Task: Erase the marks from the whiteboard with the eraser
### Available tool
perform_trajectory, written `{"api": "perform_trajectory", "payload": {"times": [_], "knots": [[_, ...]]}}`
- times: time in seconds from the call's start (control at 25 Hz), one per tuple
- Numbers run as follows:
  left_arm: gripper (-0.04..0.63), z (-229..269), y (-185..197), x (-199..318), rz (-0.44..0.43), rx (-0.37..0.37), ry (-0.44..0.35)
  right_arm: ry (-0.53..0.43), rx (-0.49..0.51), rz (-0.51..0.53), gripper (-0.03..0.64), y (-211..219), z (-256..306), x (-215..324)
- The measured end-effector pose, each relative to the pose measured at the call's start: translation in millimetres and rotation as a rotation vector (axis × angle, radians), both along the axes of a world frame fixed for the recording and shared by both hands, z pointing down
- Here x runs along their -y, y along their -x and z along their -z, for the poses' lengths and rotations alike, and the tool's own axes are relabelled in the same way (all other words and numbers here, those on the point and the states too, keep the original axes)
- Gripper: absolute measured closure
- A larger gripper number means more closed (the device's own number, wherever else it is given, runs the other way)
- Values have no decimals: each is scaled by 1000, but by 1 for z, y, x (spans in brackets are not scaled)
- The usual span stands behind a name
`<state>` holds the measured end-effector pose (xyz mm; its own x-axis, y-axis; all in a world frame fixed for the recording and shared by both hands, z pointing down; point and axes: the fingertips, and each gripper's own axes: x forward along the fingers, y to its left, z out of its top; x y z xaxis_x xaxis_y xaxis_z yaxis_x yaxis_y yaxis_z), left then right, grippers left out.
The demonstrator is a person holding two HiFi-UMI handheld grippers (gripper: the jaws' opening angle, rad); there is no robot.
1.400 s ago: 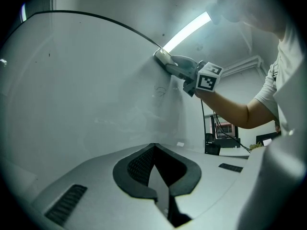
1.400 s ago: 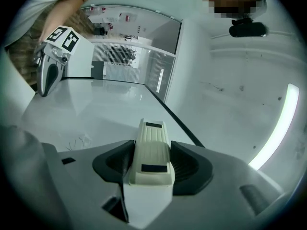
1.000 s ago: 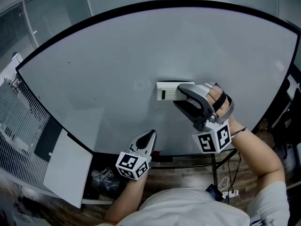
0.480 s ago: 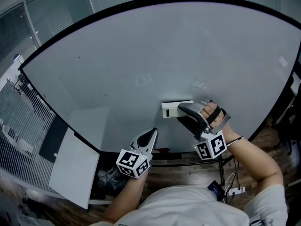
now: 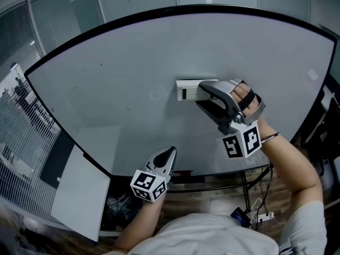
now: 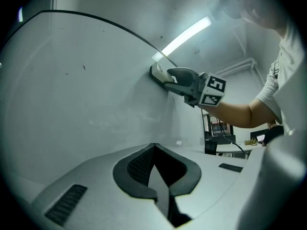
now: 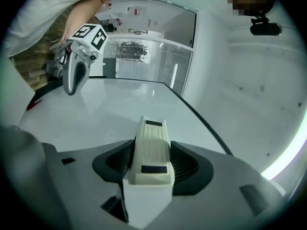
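The whiteboard fills the head view, its surface nearly bare, with a faint smudge left of the eraser. The white eraser lies flat against the board near its middle. My right gripper is shut on the eraser's right end. In the right gripper view the eraser sits between the dark pads of the right gripper. My left gripper hangs shut and empty by the board's lower edge, apart from the board. From the left gripper view, the left gripper points along the board toward the eraser.
A white panel and a wire rack stand at the lower left. Under the board's frame lie a dark bag and a power strip with cables on the wood floor. Glass partitions rise behind the board.
The right gripper took the eraser down the board toward its lower edge, then back up to the middle. The left gripper stayed low and shut.
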<state>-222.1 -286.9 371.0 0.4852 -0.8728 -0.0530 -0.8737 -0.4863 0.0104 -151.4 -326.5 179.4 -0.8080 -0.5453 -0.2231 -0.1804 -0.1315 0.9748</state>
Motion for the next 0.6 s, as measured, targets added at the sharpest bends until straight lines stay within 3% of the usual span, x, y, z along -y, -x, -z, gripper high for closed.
{"api": "perform_trajectory", "payload": {"times": [0.36, 0.6], "knots": [[589, 1, 38, -14, 0, 1, -17, -83, 110, -22, 374, 35, 126, -9], [589, -1, 55, -21, 9, -4, -9, -91, 157, -47, 374, 48, 146, -13]]}}
